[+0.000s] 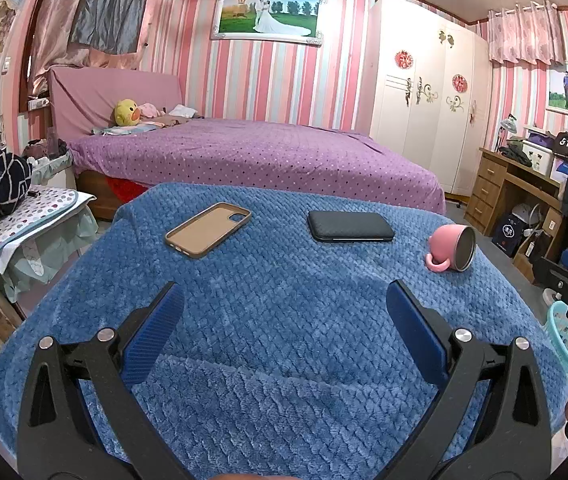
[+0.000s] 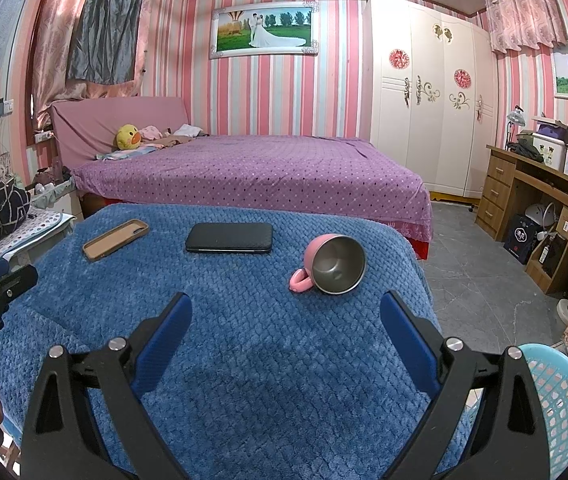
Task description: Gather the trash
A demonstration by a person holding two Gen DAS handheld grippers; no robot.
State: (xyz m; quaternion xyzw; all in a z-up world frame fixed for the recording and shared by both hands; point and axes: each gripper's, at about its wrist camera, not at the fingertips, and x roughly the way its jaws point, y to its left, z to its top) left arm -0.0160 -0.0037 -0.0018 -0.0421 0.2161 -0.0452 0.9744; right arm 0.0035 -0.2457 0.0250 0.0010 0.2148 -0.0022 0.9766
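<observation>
A table draped in a blue blanket [image 2: 243, 360] carries three things in a row. A tan phone case [image 2: 115, 239] lies leftmost, a black phone [image 2: 229, 237] in the middle, and a pink mug [image 2: 334, 264] (tipped on its side, steel inside showing) to the right.

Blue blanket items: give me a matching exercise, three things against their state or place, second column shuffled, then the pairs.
Things:
1. phone case
2. black phone
3. pink mug

States:
A. tipped on its side, steel inside showing
B. lying flat, in the middle of the three
C. empty, tan inside facing up, farthest left

All three sit on the blue blanket.

Pairs: 1-C, 2-B, 3-A
</observation>
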